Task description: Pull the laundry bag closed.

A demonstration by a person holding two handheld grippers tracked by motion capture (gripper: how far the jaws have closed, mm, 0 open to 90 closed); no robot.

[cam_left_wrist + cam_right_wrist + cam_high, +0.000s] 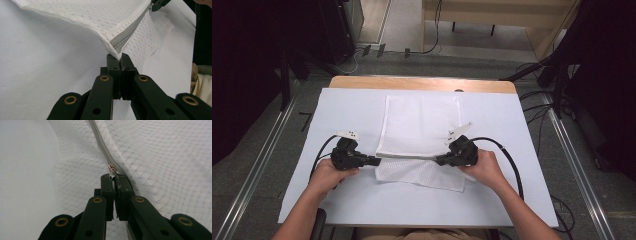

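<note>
I held the left gripper (373, 160) and right gripper (440, 161) low, tips facing inward. Both jaw pairs were clamped closed.

White table cover (337, 200): bare on the near strip and down both outer sides, open for a hand. Centre taken by white mesh zipper bag (419, 125), reaching to the far edge. Its near edge lifted taut between left gripper (374, 160) and right gripper (439, 160), barring the gap between them. Cables (512, 165) trail beside each hand.

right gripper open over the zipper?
No: the right gripper is shut on the zipper pull of the white mesh bag.
</note>
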